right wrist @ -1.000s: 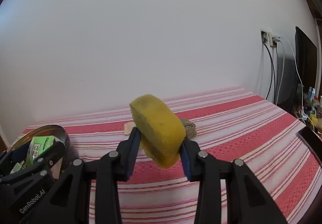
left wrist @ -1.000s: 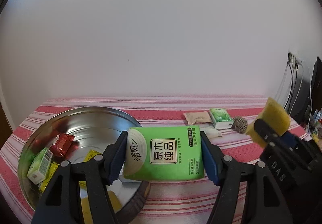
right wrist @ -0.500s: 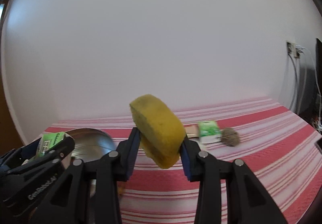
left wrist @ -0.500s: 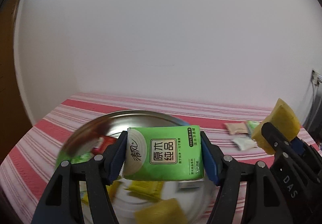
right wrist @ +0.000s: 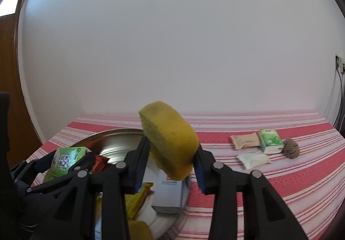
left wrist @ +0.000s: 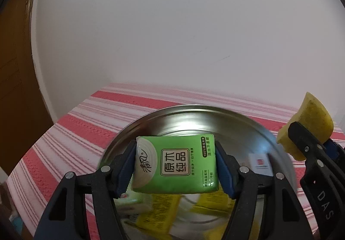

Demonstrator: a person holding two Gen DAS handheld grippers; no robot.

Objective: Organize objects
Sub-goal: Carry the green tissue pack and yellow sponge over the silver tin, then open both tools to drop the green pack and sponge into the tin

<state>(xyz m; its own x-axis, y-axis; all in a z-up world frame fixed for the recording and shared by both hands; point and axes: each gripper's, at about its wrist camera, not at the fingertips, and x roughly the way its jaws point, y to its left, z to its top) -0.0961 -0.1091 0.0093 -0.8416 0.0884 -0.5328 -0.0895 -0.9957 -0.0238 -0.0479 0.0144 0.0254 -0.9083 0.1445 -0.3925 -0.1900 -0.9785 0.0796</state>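
My left gripper [left wrist: 175,166] is shut on a green tissue pack [left wrist: 175,163] and holds it over the round metal bowl [left wrist: 194,110]. My right gripper [right wrist: 171,164] is shut on a yellow sponge [right wrist: 169,140] above the bowl's right part [right wrist: 112,134]. The sponge also shows at the right of the left wrist view [left wrist: 310,123]. The tissue pack shows at the left of the right wrist view [right wrist: 66,159]. Inside the bowl lie yellow packets [right wrist: 138,196], a red packet [right wrist: 100,163] and a white box [right wrist: 169,192].
On the red and white striped cloth [right wrist: 280,175] to the right lie a beige packet [right wrist: 245,141], a second green tissue pack [right wrist: 270,140], a white packet [right wrist: 253,159] and a twine ball [right wrist: 291,148]. A white wall stands behind. A brown door [left wrist: 15,89] is at the left.
Both grippers have swung left with their loads. The bowl now sits straight under the tissue pack, and the sponge has come over the bowl's right part.
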